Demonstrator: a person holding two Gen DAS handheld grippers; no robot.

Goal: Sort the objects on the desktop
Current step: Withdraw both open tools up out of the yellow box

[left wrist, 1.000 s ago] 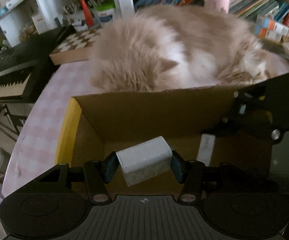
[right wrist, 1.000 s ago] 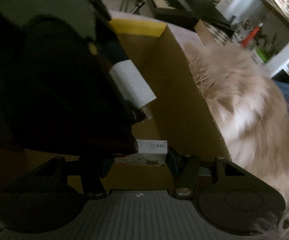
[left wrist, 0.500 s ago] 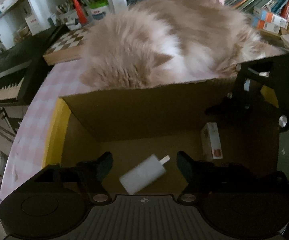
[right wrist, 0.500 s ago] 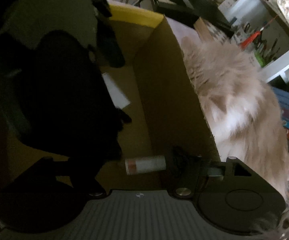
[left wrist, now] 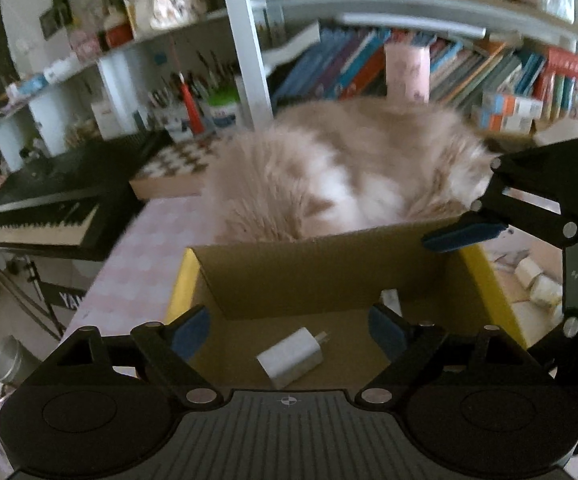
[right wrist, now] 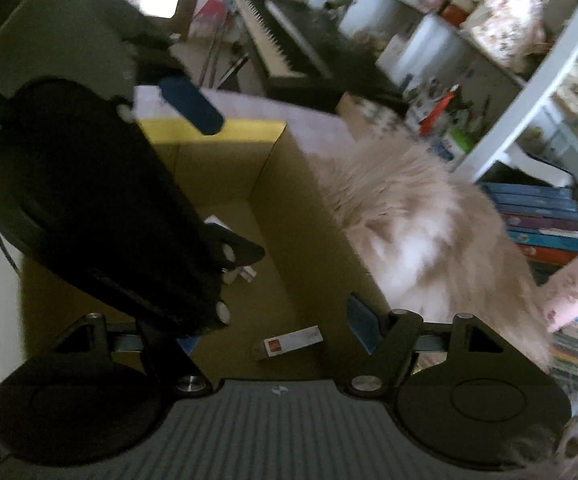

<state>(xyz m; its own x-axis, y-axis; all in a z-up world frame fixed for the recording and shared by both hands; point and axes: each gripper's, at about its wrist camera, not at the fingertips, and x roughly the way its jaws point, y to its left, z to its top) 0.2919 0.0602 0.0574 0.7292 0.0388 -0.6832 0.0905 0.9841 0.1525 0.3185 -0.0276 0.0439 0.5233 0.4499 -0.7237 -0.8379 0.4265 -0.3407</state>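
Left claw (left wrist: 289, 326): released, blue-padded fingers spread wide, nothing between them; it hangs above the open box.
Black electric piano keyboard (left wrist: 45, 216): far left, beyond the table edge, on a stand.
Pink-and-white checked table (left wrist: 129, 272): carries the box, the chessboard and the cat.
Wooden chessboard with brown and white squares (left wrist: 173, 168): at the table's far left corner, just beside the cat.
Brown cardboard box with yellow-edged flaps (left wrist: 329, 268): open at the top, standing on the table with its far wall against the cat's fur.
White rectangular plug-in charger (left wrist: 289, 358): lying flat on the box floor, prongs pointing right and away, below and between the left claw's fingers, touching neither.
Small white carton with an orange-red square label (right wrist: 287, 343): lying on its side on the box floor near the far wall, between the right claw's fingers in that view but free of them; in the left view only a pale sliver shows, probably the same carton.
Fluffy cream-and-white cat (left wrist: 349, 176): curled up on the table just behind the box; image blurred.
Right claw (right wrist: 273, 326): released, fingers apart, empty, held over the right part of the box; its left finger is largely hidden behind the other tool.
Row of coloured books on the shelf (left wrist: 469, 68): behind the cat, right of the white upright.
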